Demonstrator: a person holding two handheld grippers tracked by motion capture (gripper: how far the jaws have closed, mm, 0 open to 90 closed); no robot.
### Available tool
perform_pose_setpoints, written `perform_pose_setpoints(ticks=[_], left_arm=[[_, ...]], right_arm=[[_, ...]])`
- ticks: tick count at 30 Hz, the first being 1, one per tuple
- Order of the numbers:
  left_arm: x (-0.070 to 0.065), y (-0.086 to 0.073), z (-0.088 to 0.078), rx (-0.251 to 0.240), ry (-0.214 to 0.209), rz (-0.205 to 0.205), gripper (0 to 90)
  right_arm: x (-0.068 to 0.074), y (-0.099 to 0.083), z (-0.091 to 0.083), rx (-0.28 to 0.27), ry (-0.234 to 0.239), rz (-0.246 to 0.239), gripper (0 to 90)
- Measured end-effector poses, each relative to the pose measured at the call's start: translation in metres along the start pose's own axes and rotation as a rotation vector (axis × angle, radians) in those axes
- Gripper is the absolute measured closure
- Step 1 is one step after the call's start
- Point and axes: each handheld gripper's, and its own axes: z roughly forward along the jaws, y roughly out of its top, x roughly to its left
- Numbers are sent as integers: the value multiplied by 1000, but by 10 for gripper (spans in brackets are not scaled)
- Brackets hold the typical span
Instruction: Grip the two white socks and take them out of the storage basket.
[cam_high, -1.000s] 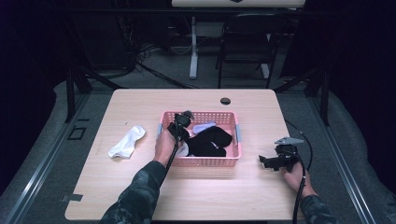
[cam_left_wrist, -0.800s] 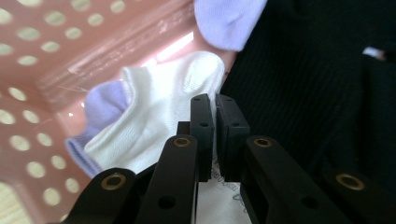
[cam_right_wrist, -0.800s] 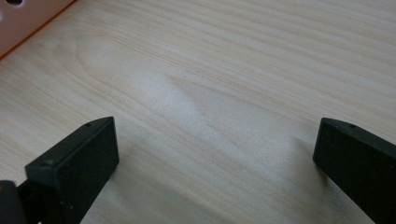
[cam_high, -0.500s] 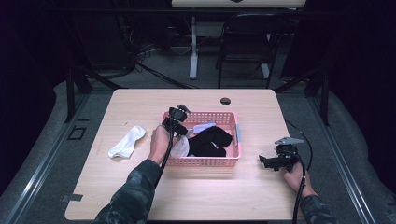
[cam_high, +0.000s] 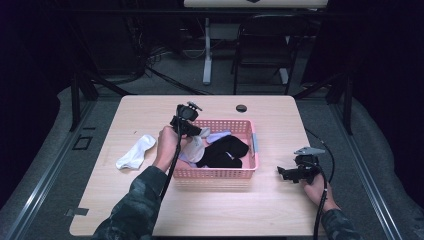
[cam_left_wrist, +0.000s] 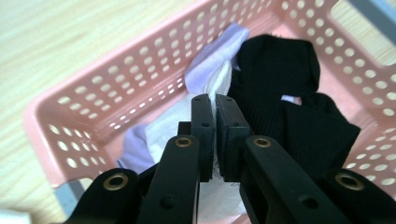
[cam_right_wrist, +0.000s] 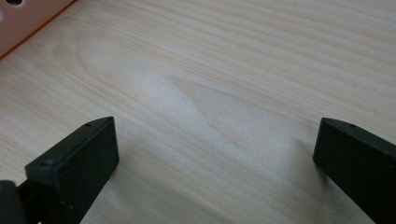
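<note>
A white sock (cam_left_wrist: 212, 140) hangs pinched between the closed jaws of the left gripper (cam_left_wrist: 215, 109), lifted clear above the near-left corner of the pink basket (cam_high: 227, 173) at the middle of the worktop (cam_high: 210, 210). In the high view the same sock (cam_high: 196, 148) droops from the left gripper (cam_high: 192, 129), its lower end apparently reaching the pile below. One white sock on the worktop (cam_high: 135, 152) already lies flat left of the basket, well apart from it, suggesting the sorting is under way but far from finished. Inside the basket remain a heap of black socks (cam_high: 225, 151) and a pale lilac piece (cam_high: 217, 136) against the far wall. The right gripper (cam_high: 292, 172) rests low to the worktop right of the basket, its jaws wide open over bare wood with nothing between them. By the look of it, the lifted sock has yet to be carried out, with the dark ones to follow.
</note>
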Motion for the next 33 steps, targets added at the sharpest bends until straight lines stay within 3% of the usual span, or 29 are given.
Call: perform_pose_setpoints(ticks=[17,33], left_arm=[[3,17,-54,-113,13,19,871],[28,7,-94,-172,50,-25,871]], right_arm=[[0,0,0,0,-1,0,0],[0,0,0,0,0,0,0]])
